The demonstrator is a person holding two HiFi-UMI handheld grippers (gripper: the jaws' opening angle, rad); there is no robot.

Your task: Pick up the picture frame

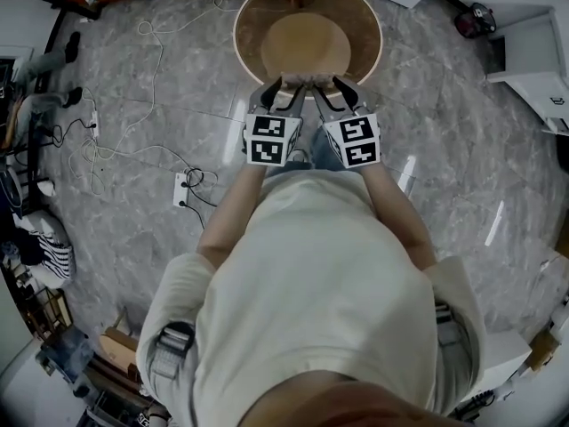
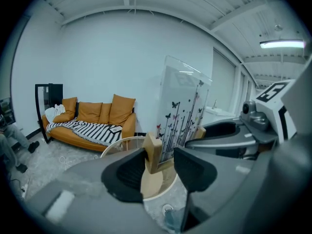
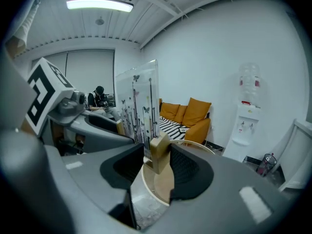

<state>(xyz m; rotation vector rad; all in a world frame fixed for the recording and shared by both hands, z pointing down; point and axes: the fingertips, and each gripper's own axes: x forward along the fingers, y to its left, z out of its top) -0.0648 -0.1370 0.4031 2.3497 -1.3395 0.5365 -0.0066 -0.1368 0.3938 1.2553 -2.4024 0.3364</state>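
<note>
The picture frame is a clear panel (image 2: 183,108) printed with dark stems and butterflies, standing on pale wooden end blocks. My left gripper (image 2: 160,165) is shut on one block (image 2: 153,152); my right gripper (image 3: 157,165) is shut on the other block (image 3: 159,152), with the panel (image 3: 139,99) rising behind it. In the head view the frame (image 1: 307,82) shows edge-on between the left gripper (image 1: 286,82) and the right gripper (image 1: 325,82), at the near rim of a round wooden table (image 1: 267,7). Both gripper views show the table top below the blocks.
An orange sofa (image 2: 92,117) with a striped blanket stands against the far wall. Loose cables (image 1: 147,149) and a power strip (image 1: 180,189) lie on the marble floor to my left. A water dispenser (image 3: 246,116) and white furniture (image 1: 533,60) stand on the right.
</note>
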